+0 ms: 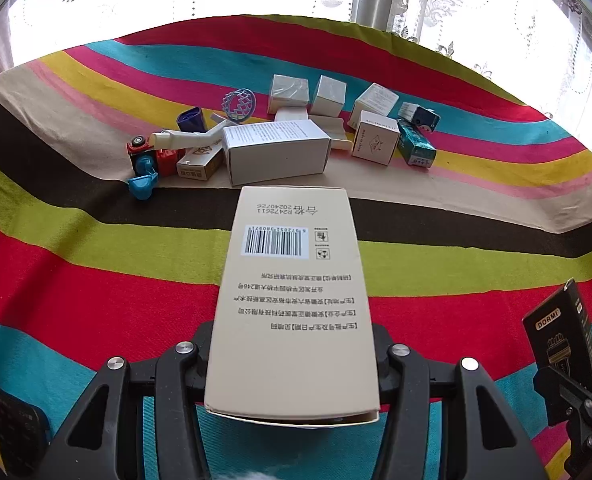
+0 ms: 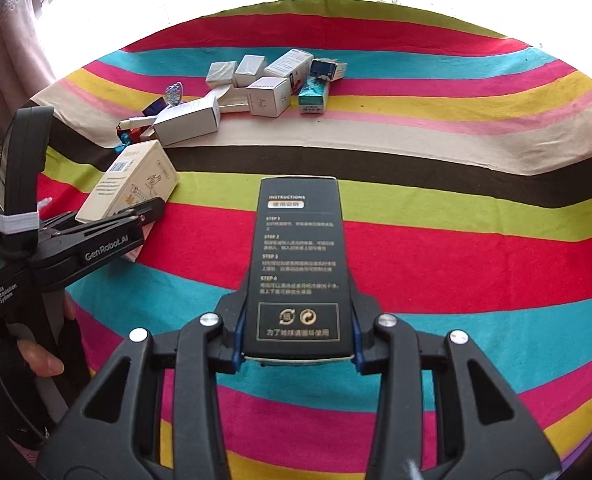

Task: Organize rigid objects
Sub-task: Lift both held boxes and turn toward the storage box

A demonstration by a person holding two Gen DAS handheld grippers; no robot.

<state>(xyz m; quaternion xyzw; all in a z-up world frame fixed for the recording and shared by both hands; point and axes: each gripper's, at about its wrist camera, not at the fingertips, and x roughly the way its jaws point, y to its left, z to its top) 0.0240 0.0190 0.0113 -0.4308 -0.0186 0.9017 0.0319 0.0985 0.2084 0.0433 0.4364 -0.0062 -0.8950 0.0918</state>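
a: what did the left gripper (image 1: 292,360) have?

b: it was clamped on a cream box (image 1: 292,300), barcode face up, the box pointing toward the far edge of the striped cloth (image 1: 76,288). its fingers pressed the box's two long sides near the near end.

a: and the right gripper (image 2: 297,344)?

b: closed on a black box (image 2: 297,264) with "instructions" printed on top, blue pads (image 2: 238,340) against its sides. from the left wrist view the same black box showed at the right edge, standing upright with "dormi" on it (gold lettering).

a: were the two held boxes touching?

b: no, apart. in the right wrist view the cream box sat to the left, tilted, above the green and red stripes.

a: where was the rest?

b: a cluster lay toward the far edge, on the beige and pink stripes. a large white box (image 1: 276,152) lay nearest the cream box's far end, just beyond it. right of it a white cube box (image 1: 375,142), then a teal box (image 1: 415,146) lying tilted, with a dark blue box (image 1: 421,116) behind. more pale boxes (image 1: 327,96) stood further back, close together.

a: and on the left of the cluster?

b: a white tube (image 1: 184,138) resting across small red and blue toys (image 1: 144,160), a blue cup (image 1: 192,120), and a lattice ball (image 1: 238,104). i couldn't tell which of these touched each other
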